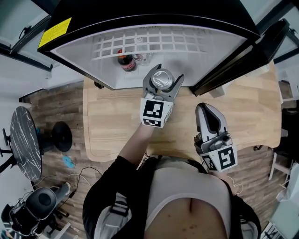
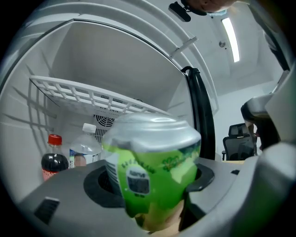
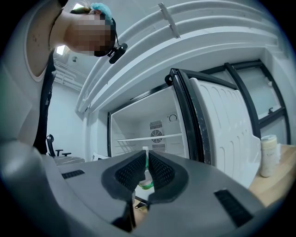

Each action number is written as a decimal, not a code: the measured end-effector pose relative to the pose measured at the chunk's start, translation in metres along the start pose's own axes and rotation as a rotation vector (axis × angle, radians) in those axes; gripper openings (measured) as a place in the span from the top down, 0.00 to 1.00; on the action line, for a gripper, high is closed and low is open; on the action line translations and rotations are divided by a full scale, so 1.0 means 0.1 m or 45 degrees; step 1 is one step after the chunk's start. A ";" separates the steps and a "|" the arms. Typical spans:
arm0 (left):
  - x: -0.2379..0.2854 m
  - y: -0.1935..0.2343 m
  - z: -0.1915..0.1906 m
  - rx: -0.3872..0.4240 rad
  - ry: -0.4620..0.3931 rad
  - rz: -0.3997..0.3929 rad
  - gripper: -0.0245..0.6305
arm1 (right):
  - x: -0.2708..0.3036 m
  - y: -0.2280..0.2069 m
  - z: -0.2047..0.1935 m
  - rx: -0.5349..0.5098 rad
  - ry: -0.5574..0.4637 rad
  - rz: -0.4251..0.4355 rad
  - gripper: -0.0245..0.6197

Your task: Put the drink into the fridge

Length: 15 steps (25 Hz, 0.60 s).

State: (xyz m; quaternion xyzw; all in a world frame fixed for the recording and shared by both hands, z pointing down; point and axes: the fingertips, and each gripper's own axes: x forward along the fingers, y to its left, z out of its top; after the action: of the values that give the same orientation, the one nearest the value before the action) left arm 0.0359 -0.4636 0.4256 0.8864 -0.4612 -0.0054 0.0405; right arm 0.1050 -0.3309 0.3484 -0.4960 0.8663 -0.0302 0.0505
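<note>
Left gripper (image 1: 163, 86): jaws clamped on a green drink can (image 1: 162, 78), one on each side of its body, with the silver top facing up. The can is upright and held at the mouth of the open fridge (image 1: 140, 11), above the front edge of the wooden surface (image 1: 112, 121).

Inside the fridge, a white wire shelf (image 2: 92, 97) spans the compartment above the can. Two items stand at the back below it, to the left of the can in the left gripper view: a dark cola bottle (image 2: 54, 159) with a red cap, and just beside it a clear bottle (image 2: 85, 148) with a white cap. The fridge door (image 1: 243, 56) stands swung out on the right.

Right gripper (image 1: 208, 114): jaws pressed together with nothing held, hanging over the surface nearer the person and well apart from the can. In its own view, a pale container (image 3: 268, 155) stands on the surface beyond the door.
</note>
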 end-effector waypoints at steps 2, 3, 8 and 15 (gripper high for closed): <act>0.07 0.02 -0.04 0.007 0.017 0.000 0.44 | 0.00 -0.02 -0.02 -0.001 0.008 -0.003 0.90; 0.10 0.04 -0.06 0.007 0.024 0.002 0.44 | 0.00 -0.02 -0.03 -0.002 0.013 -0.004 0.90; 0.25 0.14 -0.18 0.002 0.050 0.023 0.44 | -0.02 -0.03 -0.07 -0.005 0.033 -0.018 0.90; 0.44 0.21 -0.31 0.019 0.083 0.029 0.44 | -0.07 -0.09 -0.11 -0.004 0.059 -0.046 0.90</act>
State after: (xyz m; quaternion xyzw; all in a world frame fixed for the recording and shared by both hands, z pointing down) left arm 0.0450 -0.5094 0.4590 0.8811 -0.4697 0.0272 0.0490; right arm 0.1143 -0.3294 0.3609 -0.5109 0.8581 -0.0414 0.0291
